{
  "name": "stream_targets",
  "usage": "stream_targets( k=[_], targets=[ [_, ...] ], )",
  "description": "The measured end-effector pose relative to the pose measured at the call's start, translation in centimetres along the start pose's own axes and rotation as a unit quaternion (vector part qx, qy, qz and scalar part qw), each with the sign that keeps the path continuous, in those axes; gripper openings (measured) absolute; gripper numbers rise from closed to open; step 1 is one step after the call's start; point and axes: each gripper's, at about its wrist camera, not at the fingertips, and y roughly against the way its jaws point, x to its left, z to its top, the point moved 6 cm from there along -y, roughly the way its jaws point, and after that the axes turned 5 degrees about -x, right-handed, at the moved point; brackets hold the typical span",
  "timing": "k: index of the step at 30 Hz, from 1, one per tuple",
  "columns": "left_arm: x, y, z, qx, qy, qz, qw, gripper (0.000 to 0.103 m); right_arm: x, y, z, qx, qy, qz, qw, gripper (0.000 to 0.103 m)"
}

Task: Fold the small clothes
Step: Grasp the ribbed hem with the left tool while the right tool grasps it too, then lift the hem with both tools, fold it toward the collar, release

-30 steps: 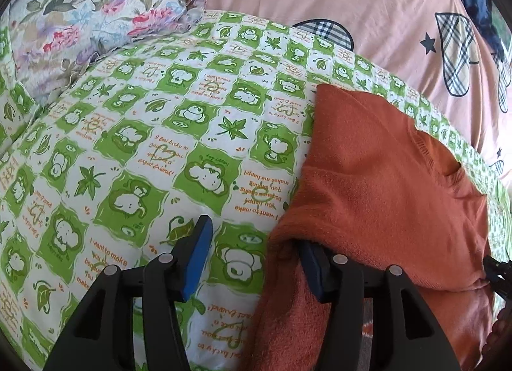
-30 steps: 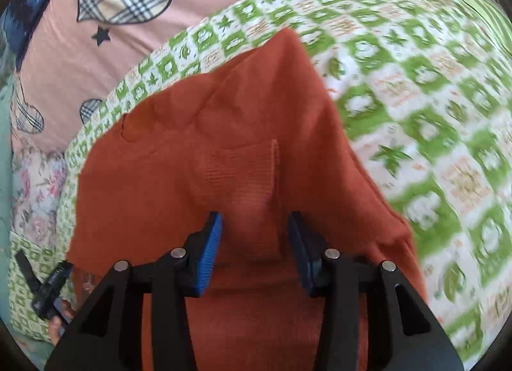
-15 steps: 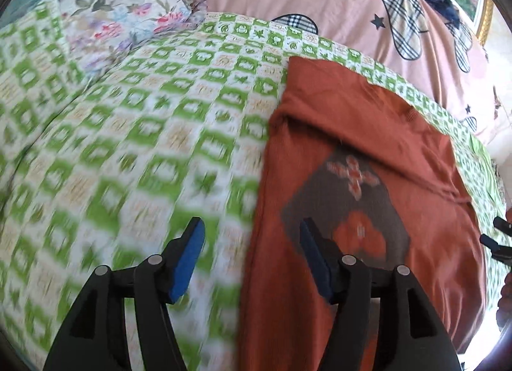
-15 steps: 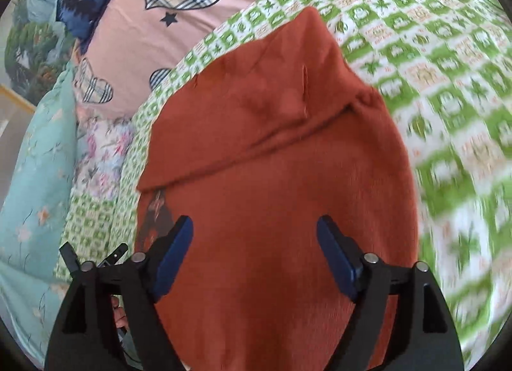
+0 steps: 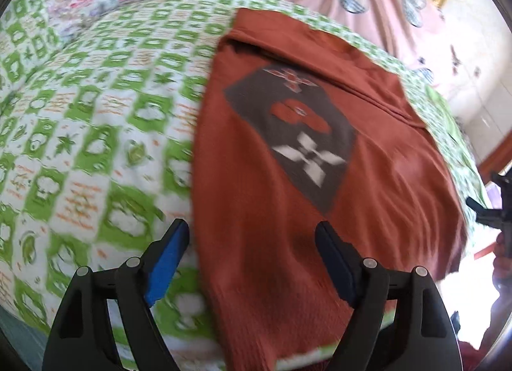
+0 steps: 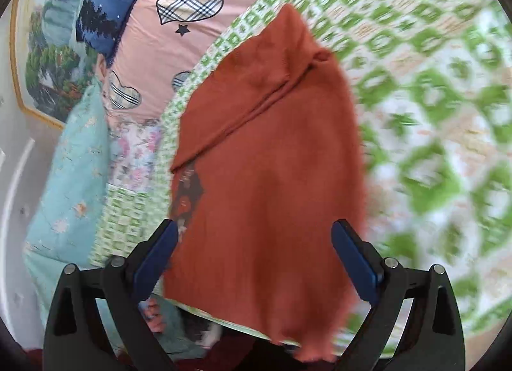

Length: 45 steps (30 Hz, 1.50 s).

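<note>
**Two grippers released, first fold laid on the rust sweater**

Two items of bedding frame the work. Largest is the green-checked quilt point(image 5: 96, 121), which serves as the folding surface. Beyond the sweater's far edge lies a pink duvet with plaid hearts point(image 6: 179, 41) — it takes no part in the job.

The rust-orange sweater point(image 5: 272, 198) lies flat on the quilt, lengthwise away from the cameras, its near hem hanging just over the quilt's front edge. The far portion is doubled back over the body; the fold's edge runs as a diagonal ridge point(image 6: 256, 108) across the garment. My reading: the sleeves or top part have been laid inward so the piece narrows before a lengthwise fold. A grey diamond patch point(image 5: 297, 134) shows on the sweater's front, just near of that ridge and partly uncovered.

Left gripper point(image 5: 252, 262) hangs over the sweater's near-left edge, its jaws opening, with cloth beneath the gap but no pad pressing on it. Right gripper point(image 6: 254, 262) hangs over the sweater's near hem, its jaws opening to nearly full spread — nothing clamped there either. Both look freed to take a fresh hold, probably at the hem.
</note>
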Motion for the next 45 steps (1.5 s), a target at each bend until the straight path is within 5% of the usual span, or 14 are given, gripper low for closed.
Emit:
stream_targets(
  k=[4, 9, 15, 19, 23, 25, 29, 34, 45],
  targets=[
    [-0.9, 0.8, -1.1, 0.009, -0.026, -0.033, 0.9991, 0.08, -1.6, 1.0, -2.1, 0.01, 0.038, -0.034, 0.999, 0.097],
    [-0.8, 1.6, -2.3, 0.018, -0.04, -0.075, 0.9962, 0.079, -1.6, 0.8, -4.3, 0.028, 0.084, -0.022, 0.996, 0.097],
    [-1.1, 1.6, -2.2, 0.029, -0.017, -0.119, 0.9924, 0.062, -0.5, -0.8, -5.7, 0.054, 0.119, 0.005, 0.991, 0.092],
    [-1.3, 1.4, -2.8, 0.034, -0.035, -0.119, 0.9917, 0.043, -1.9, 0.2, -6.6, 0.056, 0.106, 0.015, 0.993, 0.057],
    [-1.0, 1.1, -3.0, 0.036, -0.034, -0.128, 0.9906, 0.02, -3.8, -0.2, -6.8, 0.054, 0.056, 0.031, 0.997, 0.007],
    [-1.0, 1.0, -2.9, 0.035, -0.03, -0.132, 0.9902, 0.01, -4.0, 0.5, -6.7, 0.036, 0.053, 0.04, 0.997, 0.007],
    [-1.2, 2.5, -3.0, 0.004, -0.039, -0.112, 0.9929, 0.009, -4.4, 2.9, -6.0, -0.003, 0.044, 0.054, 0.998, 0.006],
    [-0.4, 3.7, -2.6, -0.022, 0.012, -0.134, 0.9906, 0.009, -3.2, 4.0, -5.1, -0.028, 0.046, 0.097, 0.994, 0.006],
    [-2.2, 8.0, 5.7, -0.121, 0.022, -0.145, 0.9818, 0.009, 1.9, 5.8, 2.9, -0.12, 0.076, 0.14, 0.98, 0.006]
  ],
)
